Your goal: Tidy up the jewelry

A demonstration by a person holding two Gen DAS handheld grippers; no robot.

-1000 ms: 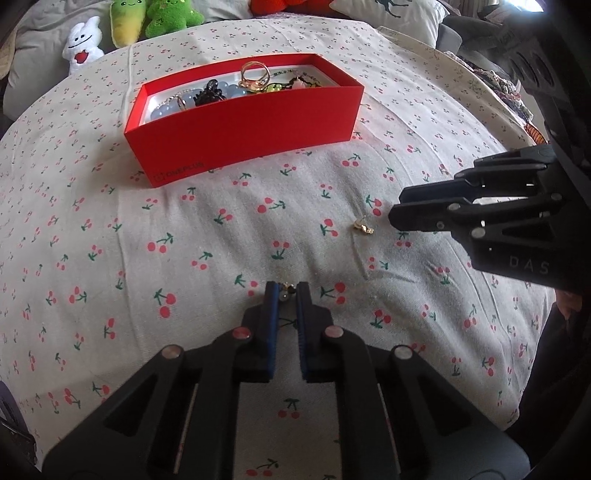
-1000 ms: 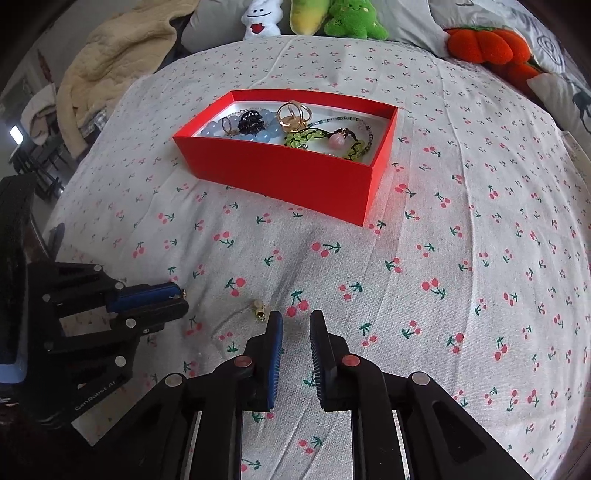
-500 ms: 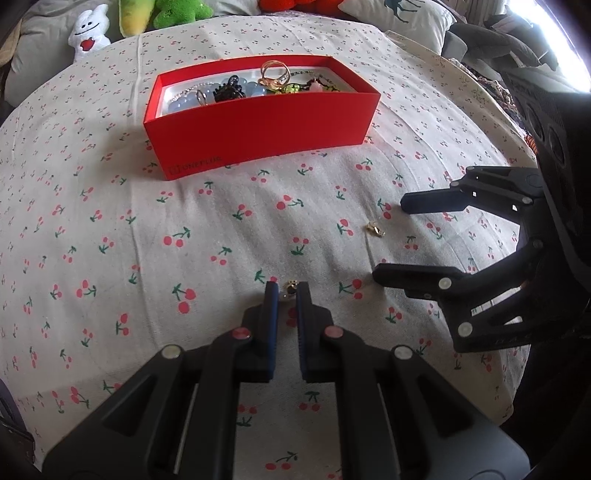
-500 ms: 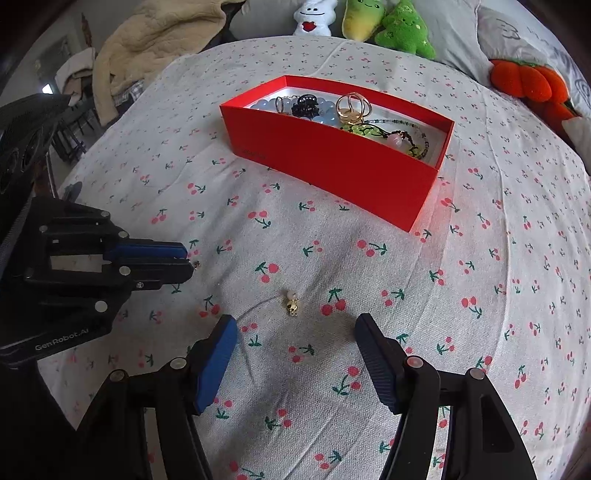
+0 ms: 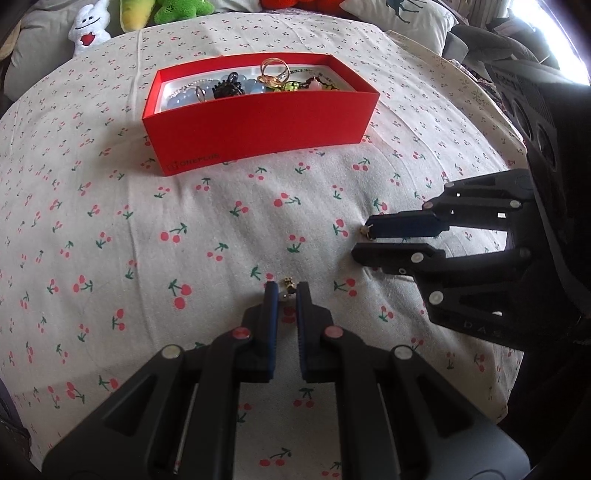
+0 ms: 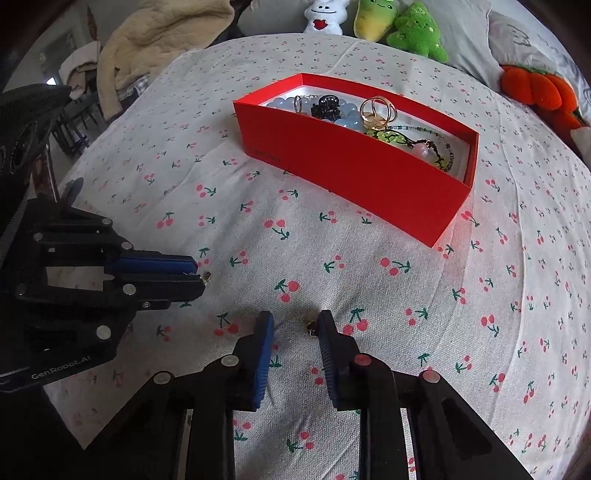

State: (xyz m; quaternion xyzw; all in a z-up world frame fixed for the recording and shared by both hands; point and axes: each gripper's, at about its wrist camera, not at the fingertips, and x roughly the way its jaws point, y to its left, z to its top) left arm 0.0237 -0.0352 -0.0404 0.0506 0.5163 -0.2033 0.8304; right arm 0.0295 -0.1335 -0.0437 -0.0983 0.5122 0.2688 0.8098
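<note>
A red box on the cherry-print cloth holds beads, rings, a black clip and necklaces. My left gripper is shut on a small gold earring, which also shows at its tips in the right wrist view. My right gripper is open and low over the cloth. A second small gold earring lies between its fingers, right against the right finger; it also shows in the left wrist view.
Plush toys and an orange pumpkin cushion lie behind the box. A beige blanket is heaped at the far left. The cloth edge drops off at the right in the left wrist view.
My right gripper opened wide, then moved forward and down around the loose earring and narrowed. My left gripper stayed shut on its earring and rose slightly.
</note>
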